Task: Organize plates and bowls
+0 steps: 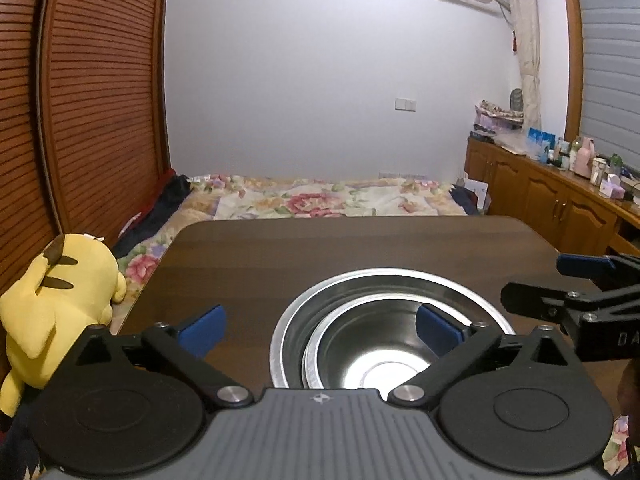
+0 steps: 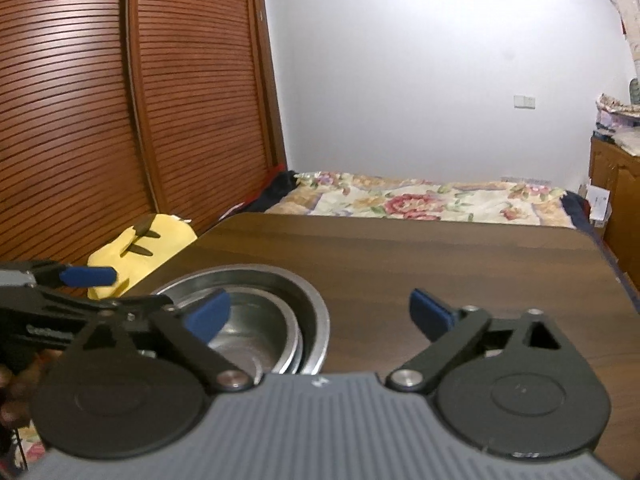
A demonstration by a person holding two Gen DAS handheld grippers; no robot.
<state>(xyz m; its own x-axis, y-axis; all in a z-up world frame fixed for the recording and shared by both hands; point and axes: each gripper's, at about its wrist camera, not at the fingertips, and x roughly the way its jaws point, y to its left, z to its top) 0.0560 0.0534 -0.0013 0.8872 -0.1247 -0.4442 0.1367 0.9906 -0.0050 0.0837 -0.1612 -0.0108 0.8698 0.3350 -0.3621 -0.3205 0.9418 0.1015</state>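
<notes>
Left wrist view shows the left claw (image 1: 320,330) spread wide and grasping nothing, hovering above the near part of the dark wooden surface (image 1: 280,248). Its right blue pad hangs over a small steel bowl (image 1: 372,356) nested inside a larger steel bowl (image 1: 320,300); its left pad is over bare wood. The right claw (image 1: 560,276) enters from the right edge, just beside the big bowl's rim. A yellow plush toy (image 1: 60,304) sits off the surface's left edge, on the floral bed (image 1: 320,196).

Right wrist view has the right claw (image 2: 320,316) likewise released and empty, with the nested bowls (image 2: 288,304) under its left pad and the left claw (image 2: 86,276) reaching in from the left
</notes>
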